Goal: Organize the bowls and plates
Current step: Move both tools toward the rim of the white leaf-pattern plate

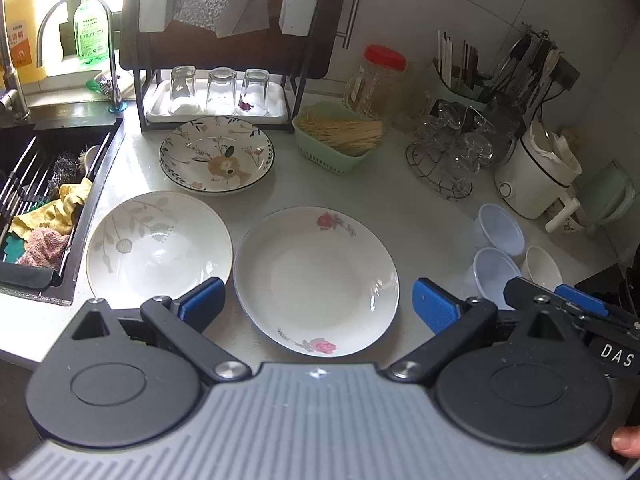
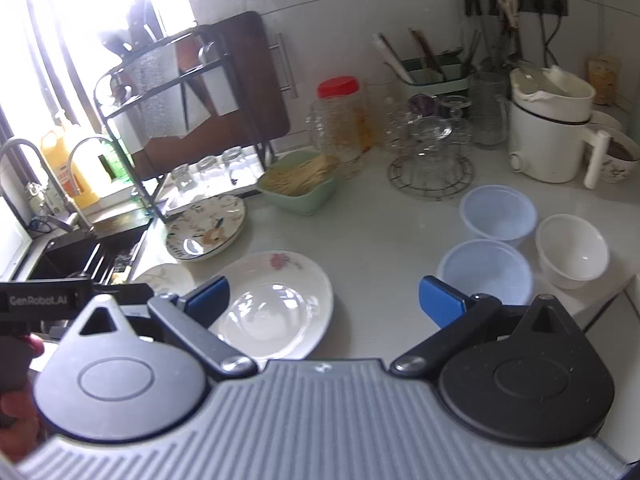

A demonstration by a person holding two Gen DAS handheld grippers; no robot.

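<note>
Three plates lie apart on the white counter. A rose-patterned plate (image 1: 316, 280) (image 2: 276, 304) is nearest. A grey-leaf plate (image 1: 158, 246) lies left of it. A flower-rimmed plate (image 1: 217, 154) (image 2: 206, 226) lies farther back. Two translucent blue bowls (image 2: 497, 216) (image 2: 486, 270) and a white bowl (image 2: 572, 256) stand at the right. My left gripper (image 1: 318, 304) is open and empty over the rose plate's near side. My right gripper (image 2: 324, 300) is open and empty between the rose plate and the bowls.
A black sink (image 1: 44, 184) with cloths is at the left. A dish rack (image 1: 218, 92) with upturned glasses stands behind the plates. A green basket (image 1: 340, 140), a red-lidded jar (image 1: 380, 80), a wire basket of glassware (image 1: 452, 152) and a white cooker (image 1: 532, 176) line the back.
</note>
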